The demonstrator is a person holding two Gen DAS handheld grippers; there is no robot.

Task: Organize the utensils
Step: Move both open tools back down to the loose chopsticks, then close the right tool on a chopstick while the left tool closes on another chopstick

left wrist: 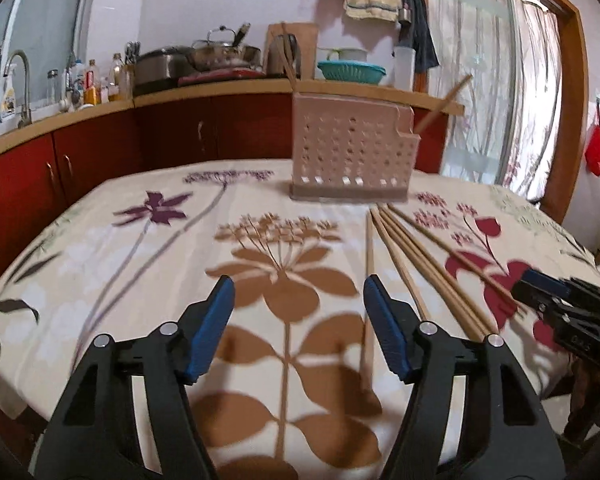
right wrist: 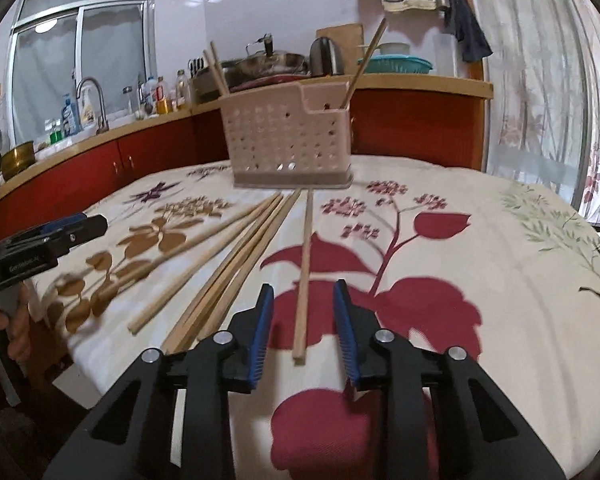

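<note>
Right fingers [right wrist: 303, 330] narrow, unclosed, astride one chopstick [right wrist: 305, 264]; left fingers [left wrist: 299, 326] wide, empty.

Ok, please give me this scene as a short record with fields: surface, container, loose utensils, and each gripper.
surface: table with floral tablecloth
container: perforated pink utensil holder, upright at the far side of the table, chopsticks already standing in it
loose utensils: wooden chopsticks lying fanned in front of the holder; single chopstick lying apart, to their right
left gripper: open, nothing between the fingers
right gripper: open, near end of the single chopstick between the fingers, not yet pinched
</note>
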